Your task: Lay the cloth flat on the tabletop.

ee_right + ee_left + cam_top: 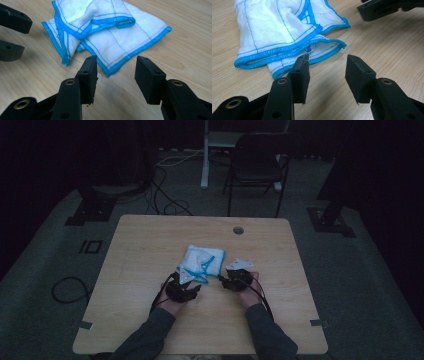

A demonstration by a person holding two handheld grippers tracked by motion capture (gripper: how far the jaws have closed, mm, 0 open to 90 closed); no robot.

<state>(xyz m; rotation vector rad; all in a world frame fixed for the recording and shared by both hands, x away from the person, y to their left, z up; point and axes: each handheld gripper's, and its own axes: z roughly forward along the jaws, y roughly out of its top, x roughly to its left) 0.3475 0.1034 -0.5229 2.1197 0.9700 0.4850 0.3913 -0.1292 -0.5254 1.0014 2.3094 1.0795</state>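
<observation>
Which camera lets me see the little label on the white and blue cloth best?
The left gripper view: the small label sits close up, tucked between the cloth's blue hems, just beyond the open jaws. The right gripper view shows the cloth from another side, with no label to make out. In the high view the cloth is too small and dim.

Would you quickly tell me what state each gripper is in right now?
Left gripper: jaws open, holding nothing, just short of the white cloth with blue edging.
Right gripper: jaws open, holding nothing, the cloth's corner just ahead.
</observation>
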